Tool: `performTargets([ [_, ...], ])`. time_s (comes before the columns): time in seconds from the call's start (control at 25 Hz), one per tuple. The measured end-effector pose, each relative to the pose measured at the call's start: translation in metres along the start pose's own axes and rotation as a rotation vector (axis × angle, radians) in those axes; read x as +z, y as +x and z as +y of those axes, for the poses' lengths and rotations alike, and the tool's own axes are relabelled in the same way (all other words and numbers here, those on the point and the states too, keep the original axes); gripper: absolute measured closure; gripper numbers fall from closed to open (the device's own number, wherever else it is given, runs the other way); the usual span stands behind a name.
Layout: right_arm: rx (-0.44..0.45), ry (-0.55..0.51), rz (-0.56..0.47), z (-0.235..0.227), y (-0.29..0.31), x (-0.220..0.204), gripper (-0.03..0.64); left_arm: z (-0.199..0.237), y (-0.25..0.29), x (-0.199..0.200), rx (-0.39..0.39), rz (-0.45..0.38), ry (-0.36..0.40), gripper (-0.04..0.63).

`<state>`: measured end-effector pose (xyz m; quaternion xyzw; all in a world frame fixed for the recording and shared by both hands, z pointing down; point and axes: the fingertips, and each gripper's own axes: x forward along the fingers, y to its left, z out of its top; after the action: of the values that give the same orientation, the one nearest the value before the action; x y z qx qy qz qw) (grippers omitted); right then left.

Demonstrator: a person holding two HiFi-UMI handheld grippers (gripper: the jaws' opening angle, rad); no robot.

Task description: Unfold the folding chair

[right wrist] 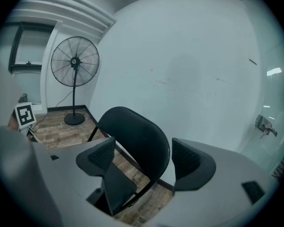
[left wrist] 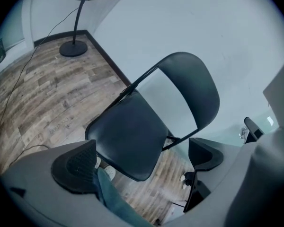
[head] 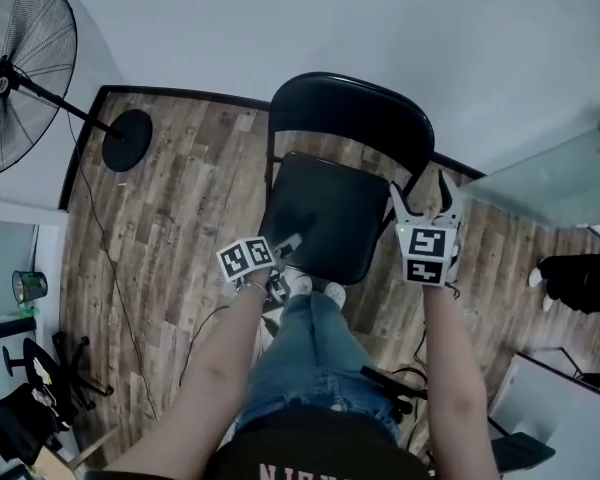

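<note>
Soft, even light is falling on the pale wall (right wrist: 189, 56); both gripper views are curving and darkening at the edges.

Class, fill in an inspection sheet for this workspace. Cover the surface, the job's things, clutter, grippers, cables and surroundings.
Surface: wood-plank floor.
Job's things: folding chair stands opened, seat down, backrest toward the wall.
Clutter: pedestal fan in the left corner; dark items at lower left, too unclear to name.
Grippers: left gripper has its jaws apart and holds nothing; right gripper is the same. Both are off the chair.
Cables: thin cable trails over the floor from near the fan's base.
Surroundings: white wall behind the chair; glass panel at right.
</note>
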<state>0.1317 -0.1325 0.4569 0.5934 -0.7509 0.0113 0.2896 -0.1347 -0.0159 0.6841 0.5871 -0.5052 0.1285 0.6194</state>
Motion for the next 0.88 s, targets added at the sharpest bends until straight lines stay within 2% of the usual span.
performTargets([
  [0.24,0.052,-0.015,-0.015,0.006,-0.026,0.021,0.258,-0.042,-0.024,0.021,-0.067,-0.039,0.066,0.023],
  [0.48,0.109,0.029,-0.040,0.010,-0.048,0.031,0.259,-0.086,-0.043,0.039,-0.107,-0.077,0.196,0.023],
  [0.64,0.116,0.036,-0.042,0.002,-0.058,0.040,0.259,-0.106,-0.059,0.053,-0.136,-0.133,0.205,0.025],
  [0.88,0.086,0.091,-0.064,-0.015,-0.084,0.059,0.259,-0.139,-0.096,0.087,-0.160,-0.247,0.385,0.025],
])
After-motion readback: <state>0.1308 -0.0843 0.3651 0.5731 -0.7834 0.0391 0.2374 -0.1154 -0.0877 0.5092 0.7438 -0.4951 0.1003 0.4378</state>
